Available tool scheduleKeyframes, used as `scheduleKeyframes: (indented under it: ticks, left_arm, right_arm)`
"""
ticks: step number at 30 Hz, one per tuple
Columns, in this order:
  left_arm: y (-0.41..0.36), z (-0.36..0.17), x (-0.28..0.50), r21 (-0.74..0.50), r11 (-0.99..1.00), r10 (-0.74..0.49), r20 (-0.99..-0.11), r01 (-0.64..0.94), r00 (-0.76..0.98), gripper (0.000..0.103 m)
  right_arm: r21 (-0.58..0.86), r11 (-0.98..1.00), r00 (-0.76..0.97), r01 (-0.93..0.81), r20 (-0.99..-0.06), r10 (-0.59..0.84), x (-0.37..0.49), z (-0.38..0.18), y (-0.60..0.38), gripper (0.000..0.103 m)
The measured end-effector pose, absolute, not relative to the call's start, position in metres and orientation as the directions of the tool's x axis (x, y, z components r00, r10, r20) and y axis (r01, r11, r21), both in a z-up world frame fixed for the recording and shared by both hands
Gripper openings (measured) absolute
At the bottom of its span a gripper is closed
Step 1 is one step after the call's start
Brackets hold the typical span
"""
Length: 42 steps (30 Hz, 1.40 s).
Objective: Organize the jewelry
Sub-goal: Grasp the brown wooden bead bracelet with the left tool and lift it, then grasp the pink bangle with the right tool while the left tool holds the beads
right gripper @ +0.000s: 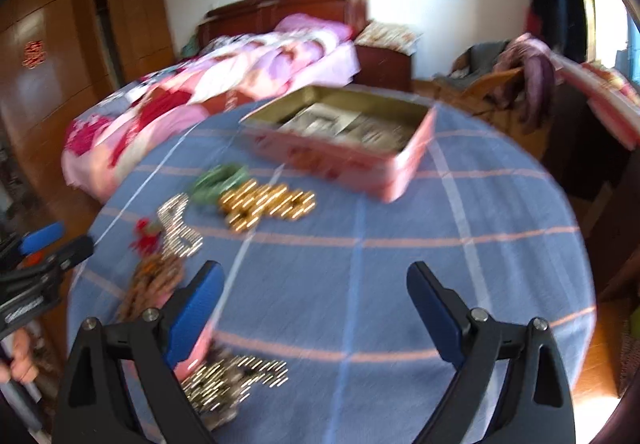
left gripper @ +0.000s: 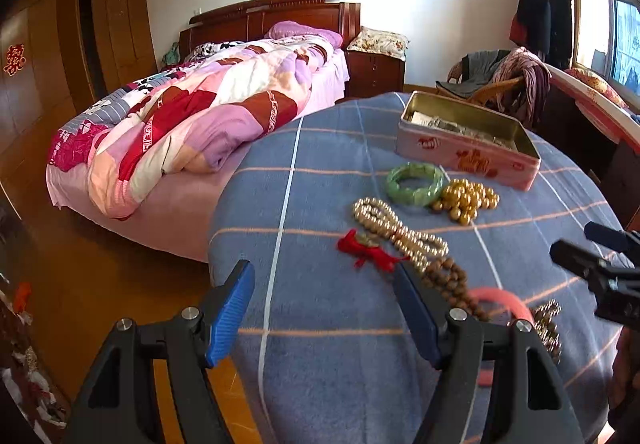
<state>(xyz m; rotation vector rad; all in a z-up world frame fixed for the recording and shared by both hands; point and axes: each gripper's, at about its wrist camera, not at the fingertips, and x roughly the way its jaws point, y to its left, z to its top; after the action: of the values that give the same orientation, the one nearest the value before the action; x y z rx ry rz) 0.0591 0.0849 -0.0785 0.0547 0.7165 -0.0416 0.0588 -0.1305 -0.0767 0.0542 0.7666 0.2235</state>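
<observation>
A round table under a blue checked cloth (left gripper: 320,172) carries the jewelry. An open pink tin box (left gripper: 468,142) stands at its far side, with a green bangle (left gripper: 416,184) and gold beads (left gripper: 468,200) just in front. Nearer lie a pale bead string (left gripper: 396,230) with a red tassel (left gripper: 364,250), brown beads (left gripper: 448,280), a pink bangle (left gripper: 500,300) and a shiny bead pile (left gripper: 550,324). My left gripper (left gripper: 324,284) hovers open over the cloth, left of the beads. My right gripper (right gripper: 316,280) is open over bare cloth, with the tin (right gripper: 344,140) ahead.
A bed with a patchwork quilt (left gripper: 192,116) stands beyond the table on the left. A chair draped with clothes (left gripper: 504,80) and a window ledge are at the right. Wooden wardrobes line the left wall. The table edge drops to wooden floor at the left.
</observation>
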Motion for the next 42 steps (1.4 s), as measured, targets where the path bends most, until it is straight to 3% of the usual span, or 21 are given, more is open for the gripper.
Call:
scheduleKeyframes:
  ticks: [8, 14, 17, 18, 19, 27, 30, 34, 42]
  left_arm:
    - [0.058, -0.081, 0.062, -0.100, 0.976, -0.207, -0.701, 0.194, 0.683, 0.071]
    - [0.031, -0.103, 0.078, -0.111, 0.968, -0.226, -0.773, 0.225, 0.593, 0.071]
    - [0.023, -0.112, 0.077, -0.065, 0.967, -0.203, -0.779, 0.246, 0.593, 0.042]
    - [0.022, -0.111, 0.075, -0.065, 0.963, -0.213, -0.780, 0.261, 0.588, 0.027]
    - [0.024, -0.110, 0.075, -0.086, 0.959, -0.233, -0.778, 0.269, 0.583, 0.026]
    - [0.049, -0.069, 0.061, -0.120, 0.952, -0.289, -0.654, 0.281, 0.699, 0.024]
    - [0.068, -0.050, 0.057, -0.138, 0.959, -0.280, -0.609, 0.248, 0.742, 0.024]
    - [0.085, -0.038, 0.057, -0.092, 0.979, -0.200, -0.585, 0.181, 0.786, 0.024]
    - [0.112, -0.040, 0.060, -0.103, 0.989, -0.147, -0.592, 0.107, 0.792, 0.024]
  right_arm:
    - [0.089, 0.982, 0.701, -0.167, -0.689, 0.182, 0.060, -0.080, -0.121, 0.093]
    - [0.058, 0.993, 0.731, -0.106, -0.673, 0.117, 0.054, -0.070, -0.141, 0.093]
    - [0.085, 0.992, 0.729, -0.093, -0.672, 0.126, 0.052, -0.069, -0.149, 0.093]
    - [0.093, 0.991, 0.728, -0.093, -0.673, 0.131, 0.052, -0.069, -0.150, 0.093]
    - [0.097, 0.991, 0.726, -0.093, -0.675, 0.134, 0.052, -0.070, -0.150, 0.093]
    - [0.127, 0.980, 0.693, -0.150, -0.694, 0.196, 0.055, -0.077, -0.139, 0.093]
    - [0.172, 0.959, 0.659, -0.227, -0.698, 0.281, 0.055, -0.076, -0.129, 0.094]
    - [0.202, 0.920, 0.596, -0.336, -0.711, 0.373, 0.055, -0.078, -0.100, 0.096]
    - [0.088, 0.878, 0.482, -0.471, -0.808, 0.339, 0.065, -0.104, -0.038, 0.097]
